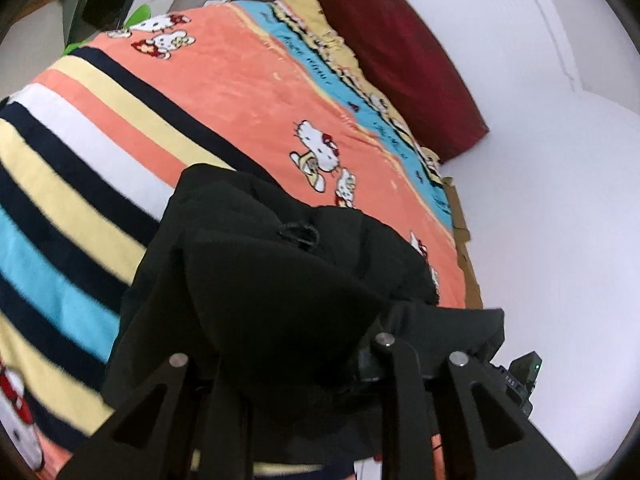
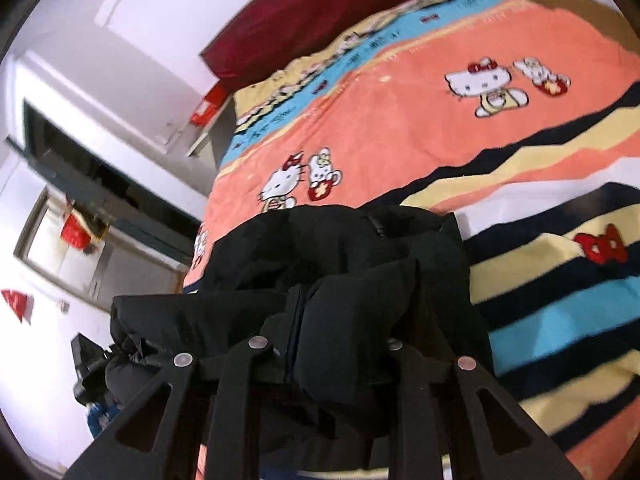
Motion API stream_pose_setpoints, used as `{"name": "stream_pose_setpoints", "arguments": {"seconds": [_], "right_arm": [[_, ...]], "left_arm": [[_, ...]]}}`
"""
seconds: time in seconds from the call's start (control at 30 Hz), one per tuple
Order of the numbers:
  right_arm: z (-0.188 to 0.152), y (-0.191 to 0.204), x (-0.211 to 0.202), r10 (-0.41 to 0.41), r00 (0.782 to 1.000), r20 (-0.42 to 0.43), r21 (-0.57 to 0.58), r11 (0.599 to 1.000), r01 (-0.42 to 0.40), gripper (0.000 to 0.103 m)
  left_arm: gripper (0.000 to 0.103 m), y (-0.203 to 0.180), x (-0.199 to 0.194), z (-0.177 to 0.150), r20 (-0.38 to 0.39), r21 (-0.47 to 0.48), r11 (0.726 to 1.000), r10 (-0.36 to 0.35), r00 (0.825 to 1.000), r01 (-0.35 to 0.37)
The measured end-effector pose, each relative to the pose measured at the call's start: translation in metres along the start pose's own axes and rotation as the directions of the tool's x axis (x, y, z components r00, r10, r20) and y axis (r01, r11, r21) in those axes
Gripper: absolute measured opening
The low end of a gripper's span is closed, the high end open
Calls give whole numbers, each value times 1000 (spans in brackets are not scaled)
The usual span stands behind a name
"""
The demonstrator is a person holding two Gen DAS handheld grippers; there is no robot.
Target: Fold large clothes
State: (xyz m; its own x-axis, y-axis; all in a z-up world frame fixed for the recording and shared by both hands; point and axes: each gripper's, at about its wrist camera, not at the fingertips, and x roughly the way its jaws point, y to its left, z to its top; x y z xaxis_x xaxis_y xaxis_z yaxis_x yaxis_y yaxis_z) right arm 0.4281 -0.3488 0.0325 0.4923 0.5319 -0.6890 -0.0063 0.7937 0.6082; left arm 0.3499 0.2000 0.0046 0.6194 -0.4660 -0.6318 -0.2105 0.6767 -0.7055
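We were mid-fold, both grippers pinching the black jacket above the blanket; laying it flat seemed next.

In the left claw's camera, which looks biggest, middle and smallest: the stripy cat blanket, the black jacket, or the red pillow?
1. Blanket
2. Black jacket, though it looks bigger from being so near the camera
3. Red pillow

A plain black padded jacket lies on a blanket of coral orange printed with white cartoon cats wearing red bows, banded with navy, pale yellow, white and sky-blue stripes. A dark red pillow sits against a white wall.
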Motion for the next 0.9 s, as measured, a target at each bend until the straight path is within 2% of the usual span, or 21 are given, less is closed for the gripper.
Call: {"name": "stream_pose_setpoints", "arguments": {"seconds": [0.2,0.33,0.4,0.47,0.53,0.57,0.67,0.73,0.77,0.8,0.9], "right_arm": [[23,-25,50,-21,999,-42,60,998,24,21],[24,-38,75,-13,999,-53,84,996,17,21],[25,-38,78,-4,999,-42,72,997,7,22],[25,-37,76,7,1000,-29,66,998,-5,26],[25,-38,72,22,1000,-15,64,998,-21,28],[24,-39,67,39,999,-1,62,997,-39,31],[23,-39,54,64,998,30,62,996,-66,41],[24,-36,43,64,996,57,53,996,-67,52],[24,-33,34,62,995,79,45,997,-65,60],[24,-30,27,55,994,95,35,998,-59,61],[19,-11,1,18,990,139,-51,999,-11,61]], "left_arm": [[28,16,65,30,-41,-21,1000,2,999,-3],[28,21,87,35,-54,-3,1000,9,999,-10],[29,23,89,36,-43,-17,1000,-16,999,15],[35,29,82,37,-9,-66,994,-88,996,87],[54,36,69,39,46,-126,972,-193,980,197],[58,39,59,40,93,-148,956,-244,965,255],[60,37,26,44,193,-128,945,-275,942,302],[60,31,4,47,227,-100,956,-246,942,274],[60,28,-4,47,232,-86,963,-230,945,255],[60,20,-17,44,238,-51,978,-186,953,203],[60,-1,-39,27,232,43,994,-106,967,99]]}}
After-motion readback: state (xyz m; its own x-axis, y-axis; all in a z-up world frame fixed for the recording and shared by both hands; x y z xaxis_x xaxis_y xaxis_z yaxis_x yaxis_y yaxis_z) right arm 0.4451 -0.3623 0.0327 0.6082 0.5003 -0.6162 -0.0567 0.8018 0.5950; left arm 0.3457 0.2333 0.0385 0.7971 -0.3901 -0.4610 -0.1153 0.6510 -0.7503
